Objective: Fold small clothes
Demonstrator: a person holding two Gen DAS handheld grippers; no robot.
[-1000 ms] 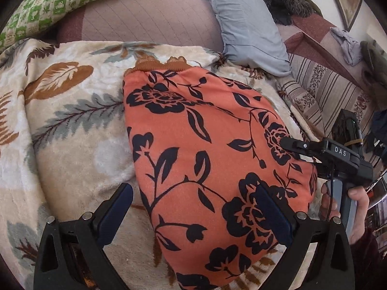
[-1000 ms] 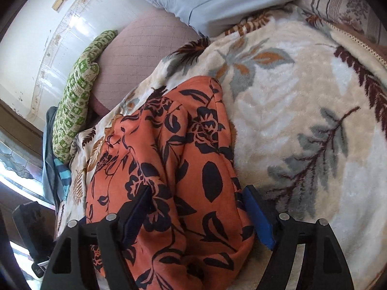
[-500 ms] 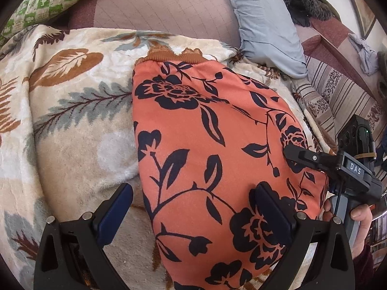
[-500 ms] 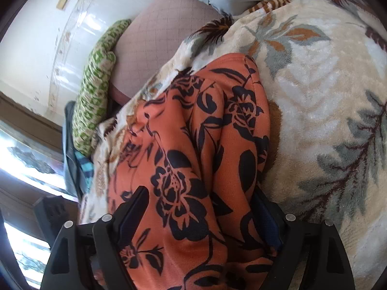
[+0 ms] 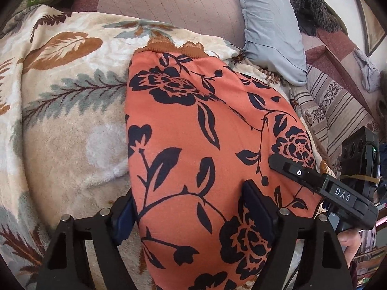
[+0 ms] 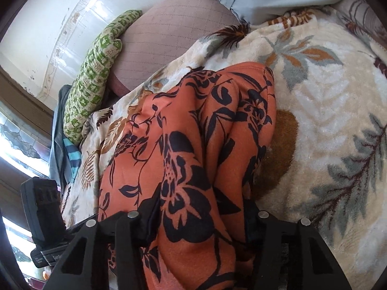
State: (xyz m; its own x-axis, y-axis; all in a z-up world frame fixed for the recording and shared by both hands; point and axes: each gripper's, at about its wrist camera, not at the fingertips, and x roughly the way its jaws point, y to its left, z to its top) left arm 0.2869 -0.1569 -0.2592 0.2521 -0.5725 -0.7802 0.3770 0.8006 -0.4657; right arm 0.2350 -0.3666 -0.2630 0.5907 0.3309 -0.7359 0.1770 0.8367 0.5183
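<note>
An orange garment with black flowers lies on a leaf-patterned blanket, its brown waistband at the far end. My left gripper straddles the garment's near left edge with the jaws narrowed around the cloth. My right gripper also has its jaws narrowed around bunched cloth of the garment at its near end. The right gripper also shows in the left wrist view, lying on the garment's right edge. Fingertips are hidden by cloth.
A pink cushion, a grey pillow and a green patterned cushion lie at the bed's head. A striped sheet borders the blanket on the right. A window is at left in the right wrist view.
Both grippers moved forward onto the garment's near end and their jaws narrowed around the cloth. The cloth has bunched into folds between the right jaws.
</note>
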